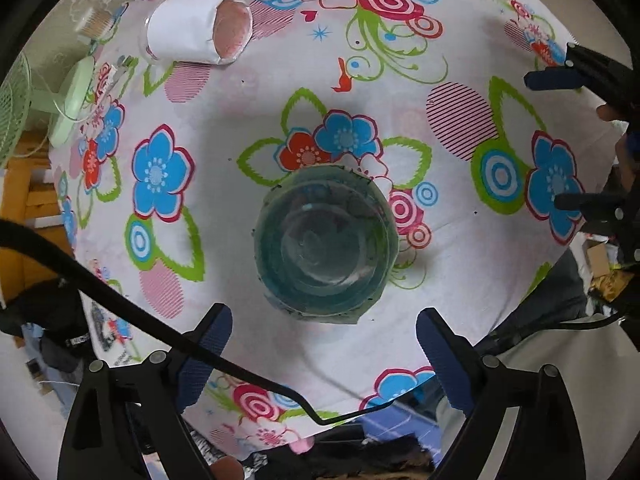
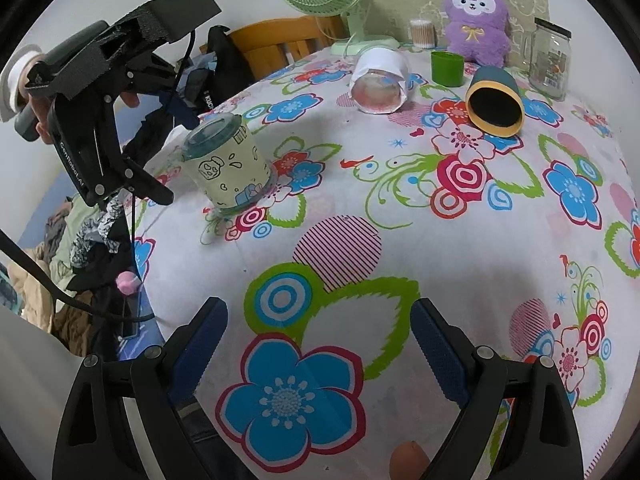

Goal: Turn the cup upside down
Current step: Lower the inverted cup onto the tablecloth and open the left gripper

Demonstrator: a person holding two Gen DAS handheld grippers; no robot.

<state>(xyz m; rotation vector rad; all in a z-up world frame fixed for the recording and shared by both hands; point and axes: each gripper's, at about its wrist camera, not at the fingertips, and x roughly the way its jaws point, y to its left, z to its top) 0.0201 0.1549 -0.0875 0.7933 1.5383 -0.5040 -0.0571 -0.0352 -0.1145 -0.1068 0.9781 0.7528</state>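
The black left gripper (image 2: 166,160), its side printed "CenRobot.AI", hangs with jaws spread wide and empty directly above the pale green cartoon-printed cup with the teal base (image 2: 228,164), which stands mouth-down near the edge of the flower-print tablecloth (image 2: 460,272). The right gripper (image 2: 318,344) is likewise parted, holding nothing. Behind, 2 cups lie on their sides: a white paper-wrapped cup (image 2: 380,80) and a teal cup with a yellow rim (image 2: 495,102).

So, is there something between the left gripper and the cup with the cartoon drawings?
Nothing visible. The left gripper is open above the cartoon-print cup, with only bare floral tablecloth around it. The white cup lying on its side is far off, toward the back of the table.
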